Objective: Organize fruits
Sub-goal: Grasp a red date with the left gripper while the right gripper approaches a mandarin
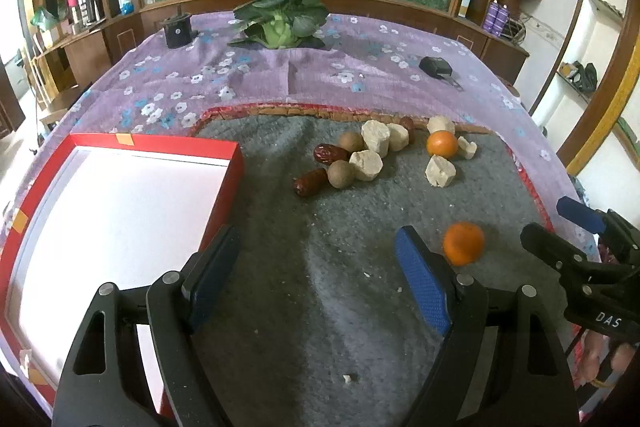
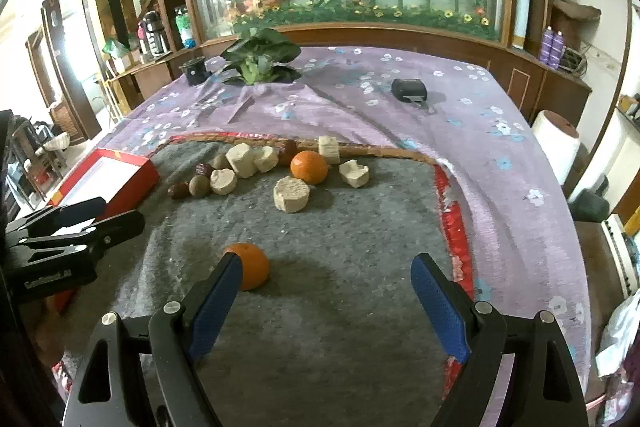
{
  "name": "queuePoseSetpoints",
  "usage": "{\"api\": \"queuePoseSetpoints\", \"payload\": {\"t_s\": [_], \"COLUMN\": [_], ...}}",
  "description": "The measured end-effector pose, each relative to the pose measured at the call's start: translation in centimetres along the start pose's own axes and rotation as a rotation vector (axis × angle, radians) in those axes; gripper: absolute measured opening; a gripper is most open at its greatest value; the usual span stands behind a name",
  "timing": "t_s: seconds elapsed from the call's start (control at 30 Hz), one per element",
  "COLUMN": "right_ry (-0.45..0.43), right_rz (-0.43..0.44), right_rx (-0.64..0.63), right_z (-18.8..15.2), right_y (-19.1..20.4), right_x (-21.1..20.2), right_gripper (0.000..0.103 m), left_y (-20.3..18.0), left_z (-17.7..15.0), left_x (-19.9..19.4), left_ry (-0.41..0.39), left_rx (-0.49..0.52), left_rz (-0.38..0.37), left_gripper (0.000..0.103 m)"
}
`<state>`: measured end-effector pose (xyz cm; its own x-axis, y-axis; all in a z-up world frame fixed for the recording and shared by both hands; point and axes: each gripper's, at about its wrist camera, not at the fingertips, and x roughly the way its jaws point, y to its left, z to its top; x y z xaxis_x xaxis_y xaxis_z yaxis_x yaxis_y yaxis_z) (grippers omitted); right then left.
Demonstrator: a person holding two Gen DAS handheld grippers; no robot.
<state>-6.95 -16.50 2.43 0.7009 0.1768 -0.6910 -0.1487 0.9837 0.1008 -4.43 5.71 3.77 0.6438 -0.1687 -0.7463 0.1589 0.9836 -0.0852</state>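
A near orange [image 1: 463, 243] [image 2: 250, 265] lies alone on the grey felt mat [image 1: 320, 287]. A far orange [image 1: 441, 144] [image 2: 308, 167] sits in a cluster with red dates [image 1: 329, 154], brown longans [image 1: 341, 175] and beige cake chunks [image 1: 375, 137] [image 2: 291, 193]. A red box with a white inside [image 1: 120, 211] [image 2: 108, 179] stands at the left. My left gripper [image 1: 316, 267] is open and empty, with the near orange just right of its right finger. My right gripper [image 2: 326, 283] is open and empty, with the near orange at its left fingertip.
A purple flowered cloth [image 1: 320, 67] covers the table. A leafy green plant [image 1: 280, 15] and a black holder [image 1: 178, 29] stand at the back. A small black device [image 1: 436, 66] [image 2: 409, 89] lies at the back right. Crumbs dot the mat.
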Motion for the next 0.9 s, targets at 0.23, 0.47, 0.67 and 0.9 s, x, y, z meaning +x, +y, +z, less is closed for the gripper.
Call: {"api": "queuePoseSetpoints", "payload": {"t_s": [0.23,0.47,0.67,0.9], "right_ry": [0.004,0.007,0.008,0.015], "right_rz": [0.003,0.0,0.022,0.044], "right_rx": [-0.001,0.014,0.006,0.009], "right_z": [0.2,0.1,0.2,0.3], "right_y": [0.2,-0.1,-0.1,-0.5], "right_x": [0.4,0.2,0.5,1.2], "right_gripper": [0.086,0.086,0.086,0.077], "left_y": [0.0,-0.4,-0.5,-0.2], "left_z": [0.2,0.9,2.0,3.7], "left_x": [0.5,2.0,2.8,4.9], "left_ry": [0.009,0.042,0.054,0.096], "left_rx": [0.052,0.145,0.227,0.27], "left_rz": [-0.03,-0.08,-0.099,-0.109], "left_gripper": [0.081,0.081,0.081,0.081]}}
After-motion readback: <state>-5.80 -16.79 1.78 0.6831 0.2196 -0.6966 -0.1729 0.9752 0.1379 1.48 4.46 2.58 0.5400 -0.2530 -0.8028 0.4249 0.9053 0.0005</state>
